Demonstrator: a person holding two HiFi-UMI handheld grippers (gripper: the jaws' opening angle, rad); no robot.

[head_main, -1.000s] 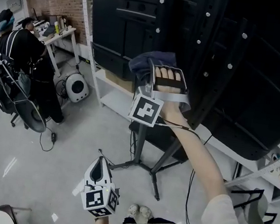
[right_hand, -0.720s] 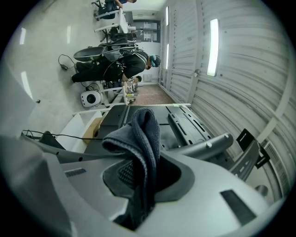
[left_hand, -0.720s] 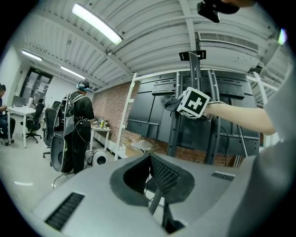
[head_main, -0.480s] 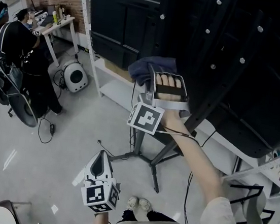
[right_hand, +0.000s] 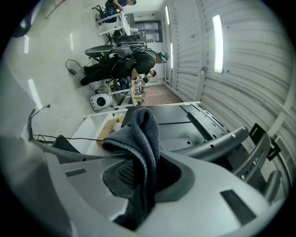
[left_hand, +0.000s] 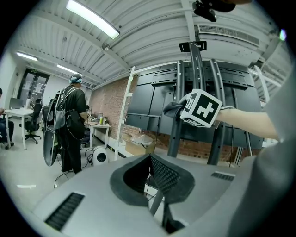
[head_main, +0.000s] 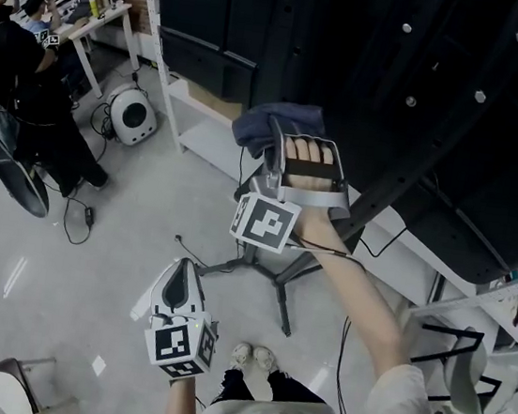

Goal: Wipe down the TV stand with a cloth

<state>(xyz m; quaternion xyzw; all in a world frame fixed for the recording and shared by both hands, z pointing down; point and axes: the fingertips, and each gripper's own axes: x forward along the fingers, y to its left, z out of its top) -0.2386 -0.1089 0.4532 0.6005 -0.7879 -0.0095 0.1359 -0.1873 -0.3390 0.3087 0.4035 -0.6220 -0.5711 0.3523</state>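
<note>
My right gripper (head_main: pixel 277 130) is shut on a dark blue cloth (head_main: pixel 273 118), holding it against the upright post of the black TV stand (head_main: pixel 279 43). From the right gripper view the cloth (right_hand: pixel 138 139) bunches up between the jaws, and the stand's curved bracket arms (right_hand: pixel 217 141) lie just beyond. Low at the bottom of the head view, my left gripper (head_main: pixel 176 283) hangs shut with nothing in it. The left gripper view shows its jaws pressed together, with the stand's post (left_hand: pixel 178 118) and the right gripper's marker cube (left_hand: pixel 200 108) ahead.
The stand's tripod legs (head_main: pixel 260 272) spread over the grey floor with cables around them. White shelving (head_main: pixel 198 127) runs behind. A round white appliance (head_main: pixel 131 114) and people at a desk (head_main: pixel 27 29) are at the upper left. My shoes (head_main: pixel 253 357) are below.
The right gripper and cloth have stayed on the post while the view shifted slightly; the left gripper has drifted a little up and left.
</note>
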